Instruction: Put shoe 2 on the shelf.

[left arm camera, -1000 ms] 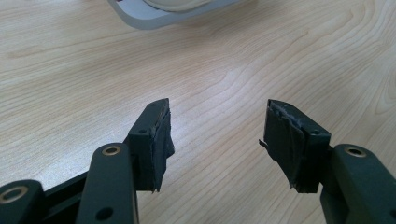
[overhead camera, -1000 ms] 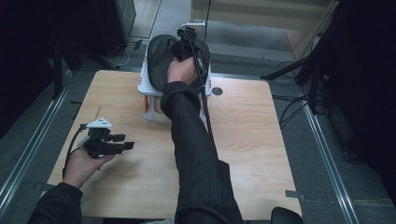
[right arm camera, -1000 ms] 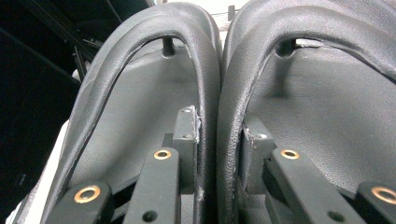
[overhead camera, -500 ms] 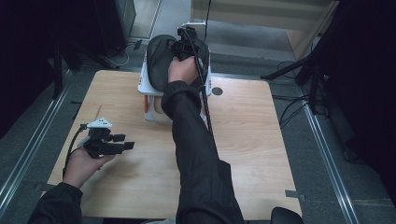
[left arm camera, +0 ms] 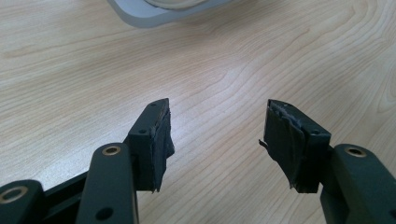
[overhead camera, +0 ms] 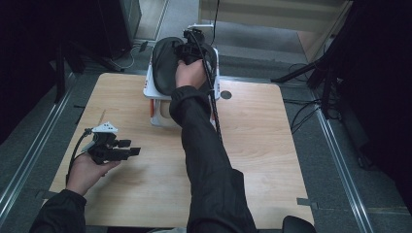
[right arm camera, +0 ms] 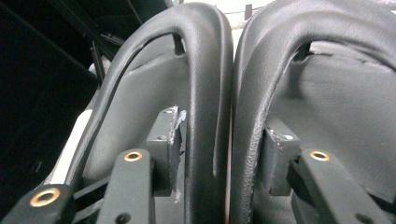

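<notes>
**Pair of black slippers on a white box, far edge of the table**

Item: two black, smooth-skinned slip-on slippers (overhead camera: 167,65), lying side by side on top of a white rectangular box (overhead camera: 151,90) at the far middle of the light wooden table (overhead camera: 272,160). In the right gripper view their rounded straps (right arm camera: 212,70) rise next to each other, inner edges touching down the centre line. The long axis of each runs from near to far, roughly in line with the reaching forearm; which end is toe and which is heel cannot be told.

Right gripper (overhead camera: 192,48): over the far part of the pair, held by the right hand (overhead camera: 189,75). Its jaws have just been opening. They straddle the two touching inner edges, one jaw inside each slipper; the left pad (right arm camera: 170,135) stands clear of the slipper wall with a gap showing, so the grip is released and the jaws are spread.

Left gripper (overhead camera: 124,150): well apart from the slippers, at the near left of the table, resting in an upturned left hand (overhead camera: 87,170). Jaws spread wide, nothing between the pads (left arm camera: 161,140), only bare wood below.

Surroundings: a black cable (overhead camera: 214,111) trails along the right sleeve; a small dark round hole (overhead camera: 226,94) lies in the tabletop just right of the box. Grey floor and dark furniture stand beyond the table.
</notes>
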The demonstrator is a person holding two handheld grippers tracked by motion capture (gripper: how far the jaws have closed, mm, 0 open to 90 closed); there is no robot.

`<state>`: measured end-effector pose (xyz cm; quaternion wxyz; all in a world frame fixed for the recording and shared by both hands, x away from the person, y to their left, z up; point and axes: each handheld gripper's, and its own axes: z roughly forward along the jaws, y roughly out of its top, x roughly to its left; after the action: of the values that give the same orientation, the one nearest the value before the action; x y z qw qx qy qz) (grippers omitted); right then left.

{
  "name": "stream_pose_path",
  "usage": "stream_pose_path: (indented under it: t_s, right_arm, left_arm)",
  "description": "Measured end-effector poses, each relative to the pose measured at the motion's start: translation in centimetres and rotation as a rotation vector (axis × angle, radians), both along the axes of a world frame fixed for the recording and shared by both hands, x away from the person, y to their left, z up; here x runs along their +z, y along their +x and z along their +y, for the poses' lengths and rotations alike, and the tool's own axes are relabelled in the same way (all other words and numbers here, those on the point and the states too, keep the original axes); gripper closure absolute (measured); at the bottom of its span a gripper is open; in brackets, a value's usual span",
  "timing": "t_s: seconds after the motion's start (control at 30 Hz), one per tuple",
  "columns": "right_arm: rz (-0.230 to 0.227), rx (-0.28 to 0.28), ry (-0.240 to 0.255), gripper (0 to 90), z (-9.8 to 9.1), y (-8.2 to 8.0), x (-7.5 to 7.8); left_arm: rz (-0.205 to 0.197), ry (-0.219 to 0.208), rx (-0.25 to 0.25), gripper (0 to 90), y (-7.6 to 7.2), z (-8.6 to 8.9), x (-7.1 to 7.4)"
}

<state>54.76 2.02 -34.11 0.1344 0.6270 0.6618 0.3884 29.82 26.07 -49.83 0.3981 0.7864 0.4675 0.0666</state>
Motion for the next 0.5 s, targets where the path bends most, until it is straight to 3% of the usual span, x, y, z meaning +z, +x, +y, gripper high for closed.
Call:
stream_pose_path:
  t_s: [0.5]
  right_arm:
    - [-0.015,0.044,0.007,53.9,-1.0,-1.6,0.7]
  left_arm:
    - [0.001,0.003,-0.005,42.0,0.3,-0.2,-0.1]
